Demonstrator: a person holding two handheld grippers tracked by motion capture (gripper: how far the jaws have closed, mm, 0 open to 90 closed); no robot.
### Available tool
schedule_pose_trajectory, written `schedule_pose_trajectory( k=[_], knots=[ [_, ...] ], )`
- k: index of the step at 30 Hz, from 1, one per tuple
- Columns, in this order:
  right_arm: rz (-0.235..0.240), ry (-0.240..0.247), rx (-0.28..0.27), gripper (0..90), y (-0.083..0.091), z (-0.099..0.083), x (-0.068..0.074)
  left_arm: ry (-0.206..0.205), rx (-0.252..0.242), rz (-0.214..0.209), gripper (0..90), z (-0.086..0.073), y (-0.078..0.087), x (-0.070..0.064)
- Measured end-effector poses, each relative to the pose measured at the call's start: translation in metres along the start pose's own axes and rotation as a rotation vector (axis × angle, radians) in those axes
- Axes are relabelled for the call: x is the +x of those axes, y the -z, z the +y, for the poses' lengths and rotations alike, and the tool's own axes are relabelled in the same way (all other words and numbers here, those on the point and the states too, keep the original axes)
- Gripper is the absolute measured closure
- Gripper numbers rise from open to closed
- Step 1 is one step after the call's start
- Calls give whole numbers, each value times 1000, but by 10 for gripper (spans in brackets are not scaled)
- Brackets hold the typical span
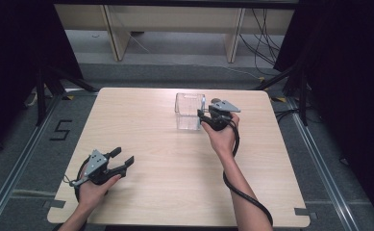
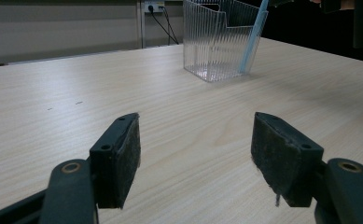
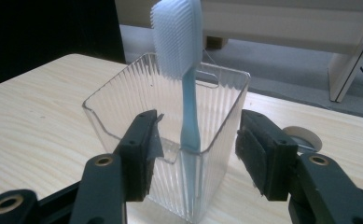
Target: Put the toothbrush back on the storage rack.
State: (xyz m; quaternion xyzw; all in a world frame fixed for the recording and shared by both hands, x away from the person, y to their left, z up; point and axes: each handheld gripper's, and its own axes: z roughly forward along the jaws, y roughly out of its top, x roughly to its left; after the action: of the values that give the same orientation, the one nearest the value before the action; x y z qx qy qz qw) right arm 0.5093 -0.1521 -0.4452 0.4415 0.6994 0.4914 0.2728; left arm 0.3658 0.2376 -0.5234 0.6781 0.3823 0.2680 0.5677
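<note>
Blue toothbrush upright in ribbed cup

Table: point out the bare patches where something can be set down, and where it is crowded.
The table is bare between the left claw and the clear container, and along the near edge between the forearms. It is crowded at the far right, where the right claw stands by the container holding the toothbrush.

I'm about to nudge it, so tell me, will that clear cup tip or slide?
The cup looks like thin ribbed plastic, so probably light and apt to slide on the smooth table. The toothbrush leaning inside, head above the rim, may shift.
</note>
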Motion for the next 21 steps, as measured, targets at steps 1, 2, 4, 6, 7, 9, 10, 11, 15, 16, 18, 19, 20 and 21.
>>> schedule_pose_trajectory(
  k=[1,2,4,6,7,9,10,11,15,16,18,19,20,21],
  knots=[
    [-3,-1,8,482,2,0,0,0,1,0,326,0,0,0],
    [0,-3,7,480,4,-1,0,0,0,0,326,0,0,0],
    [4,-3,5,478,6,-2,-1,1,-1,1,327,0,0,0],
    [3,5,11,478,10,-3,-2,1,0,1,326,0,0,0],
    [0,4,12,478,12,-4,-2,1,0,2,327,0,0,0],
    [-5,6,16,478,15,-5,-3,0,0,2,326,0,0,0],
    [3,1,26,478,17,-6,-3,-1,0,3,327,0,0,0],
    [6,-1,18,478,17,-7,-3,-1,1,3,326,0,0,0],
    [1,6,30,477,24,-9,-4,0,1,3,326,0,0,0],
    [-1,6,18,477,24,-10,-4,0,0,3,326,0,0,0],
    [-4,11,29,477,28,-12,-4,1,0,3,327,0,0,0],
    [2,6,28,476,29,-13,-4,0,1,3,327,0,0,0],
    [0,9,33,476,30,-14,-4,0,1,3,326,0,0,0],
    [3,25,37,476,32,-14,-5,0,0,3,327,0,0,0]
  ],
)
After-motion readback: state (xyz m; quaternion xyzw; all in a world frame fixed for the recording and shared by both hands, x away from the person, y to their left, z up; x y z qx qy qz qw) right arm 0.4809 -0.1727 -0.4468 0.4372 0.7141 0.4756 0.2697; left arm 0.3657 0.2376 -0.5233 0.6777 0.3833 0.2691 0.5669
